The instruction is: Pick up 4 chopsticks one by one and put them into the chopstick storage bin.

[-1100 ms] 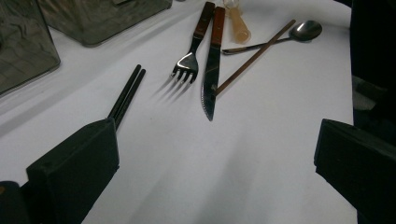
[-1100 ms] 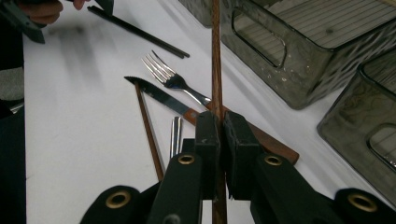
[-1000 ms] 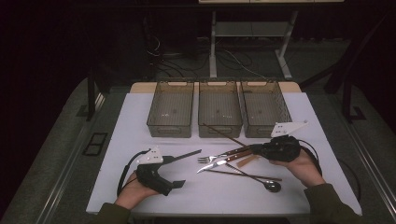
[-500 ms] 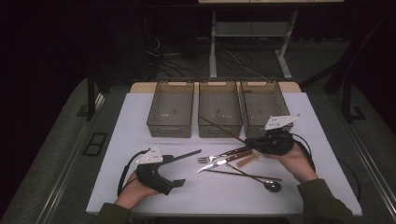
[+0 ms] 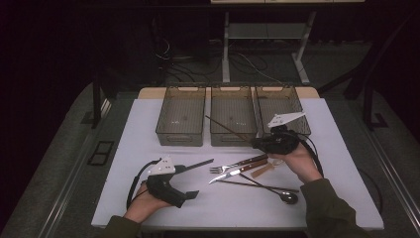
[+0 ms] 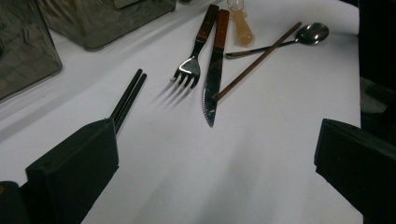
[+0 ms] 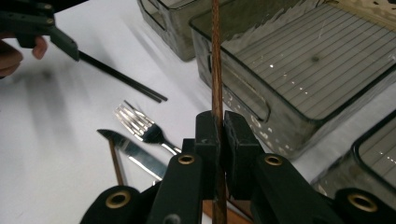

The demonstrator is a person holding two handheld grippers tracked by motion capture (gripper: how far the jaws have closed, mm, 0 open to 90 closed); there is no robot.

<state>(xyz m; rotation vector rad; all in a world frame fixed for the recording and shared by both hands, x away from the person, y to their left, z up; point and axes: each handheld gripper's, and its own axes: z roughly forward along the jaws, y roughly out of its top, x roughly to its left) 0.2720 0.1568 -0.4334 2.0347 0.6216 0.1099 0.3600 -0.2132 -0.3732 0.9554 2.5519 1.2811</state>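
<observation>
While right claw (image 7: 217,140) clamps thin brown chopstick (image 7: 215,60) | left claw (image 6: 215,158) gapes wide

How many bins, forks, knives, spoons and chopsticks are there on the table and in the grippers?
Bins: 3
Forks: 1
Knives: 1
Spoons: 1
Chopsticks: 4 (2 black, 2 brown; one brown is in the jaws of the right gripper)
Total: 10

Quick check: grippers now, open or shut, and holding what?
Left gripper: open, holding nothing, resting on the table.
Right gripper: shut on a brown chopstick, raised by the middle bin.
</observation>
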